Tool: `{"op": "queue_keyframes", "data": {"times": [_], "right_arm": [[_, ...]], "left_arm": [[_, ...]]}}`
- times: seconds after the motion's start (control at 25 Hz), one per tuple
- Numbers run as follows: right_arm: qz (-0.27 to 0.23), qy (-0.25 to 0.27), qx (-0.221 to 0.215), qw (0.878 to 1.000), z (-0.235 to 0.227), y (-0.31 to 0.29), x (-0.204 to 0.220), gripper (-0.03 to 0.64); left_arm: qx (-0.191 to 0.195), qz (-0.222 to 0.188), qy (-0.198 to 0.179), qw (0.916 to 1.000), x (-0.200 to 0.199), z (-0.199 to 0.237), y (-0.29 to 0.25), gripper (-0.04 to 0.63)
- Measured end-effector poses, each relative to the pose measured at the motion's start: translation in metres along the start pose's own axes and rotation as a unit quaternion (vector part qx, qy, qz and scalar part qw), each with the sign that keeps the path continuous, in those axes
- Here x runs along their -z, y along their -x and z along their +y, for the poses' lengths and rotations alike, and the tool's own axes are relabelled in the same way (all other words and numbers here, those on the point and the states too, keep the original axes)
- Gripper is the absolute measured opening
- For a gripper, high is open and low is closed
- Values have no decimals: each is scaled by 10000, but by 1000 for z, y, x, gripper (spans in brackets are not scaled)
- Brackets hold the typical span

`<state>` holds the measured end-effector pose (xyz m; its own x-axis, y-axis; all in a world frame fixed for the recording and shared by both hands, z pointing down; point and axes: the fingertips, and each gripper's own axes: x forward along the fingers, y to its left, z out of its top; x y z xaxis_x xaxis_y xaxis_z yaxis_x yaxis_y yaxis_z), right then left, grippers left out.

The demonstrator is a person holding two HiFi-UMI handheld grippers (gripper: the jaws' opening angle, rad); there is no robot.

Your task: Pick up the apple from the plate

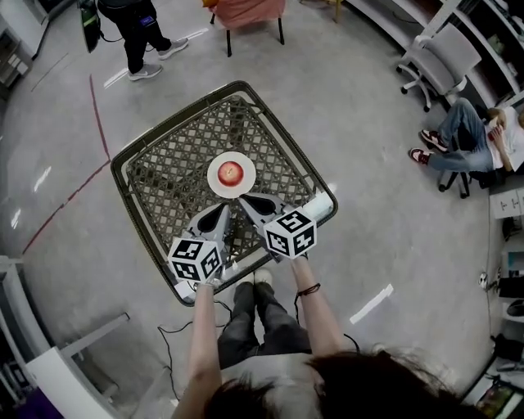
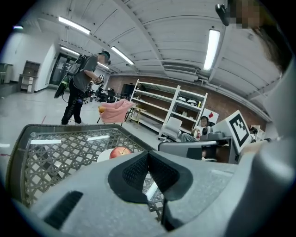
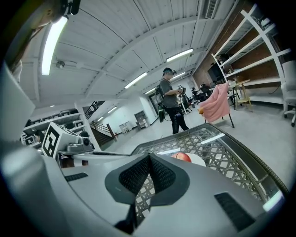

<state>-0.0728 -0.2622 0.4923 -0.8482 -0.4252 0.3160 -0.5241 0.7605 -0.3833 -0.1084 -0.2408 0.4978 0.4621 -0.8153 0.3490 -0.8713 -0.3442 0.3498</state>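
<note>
Head view: red apple sits mid white plate, and the plate sits at the centre of a square lattice-top table. Left gripper and right gripper are both just short of the plate's near rim, tips side by side. Each has its jaws pressed together w/ nothing btwn them. Left cube and right cube carry black-and-white square codes on their faces. Beyond the plate, off the table: standing person in dark clothes and a pink-draped chair. Well apart to the plate's right: seated person and grey office chair. Red floor line runs to the plate's left.

Left gripper view: left gripper has its dark ribbed pads meeting, empty. Apple is on the plate just past the tips, slightly left. Right cube shows to the plate's right, code facing the lens. Behind the plate: standing person, pink-draped chair and white shelving.

Right gripper view: right gripper also has its pads closed on each other, holding nothing. Apple and plate are just past the tips, slightly right. Left cube is to the plate's left. Standing person and pink-draped chair are beyond the plate.
</note>
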Motion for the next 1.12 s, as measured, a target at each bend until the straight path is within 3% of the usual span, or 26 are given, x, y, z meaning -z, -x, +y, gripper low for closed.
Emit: {"op": "queue_keyframes", "data": {"times": [0.44,0.64,1.12], "right_arm": [[106,-70,4,9999,-37,-28,23,9],[40,-279,107,9995,-56,-34,33,9],[184,-243,245,9992,-83,-47,55,9]], "left_arm": [[-248,224,74,9994,26,45,-25,11],[-226,348,43,9991,38,54,-41,11],[-244,558,-94,9981,54,71,-64,11]]}}
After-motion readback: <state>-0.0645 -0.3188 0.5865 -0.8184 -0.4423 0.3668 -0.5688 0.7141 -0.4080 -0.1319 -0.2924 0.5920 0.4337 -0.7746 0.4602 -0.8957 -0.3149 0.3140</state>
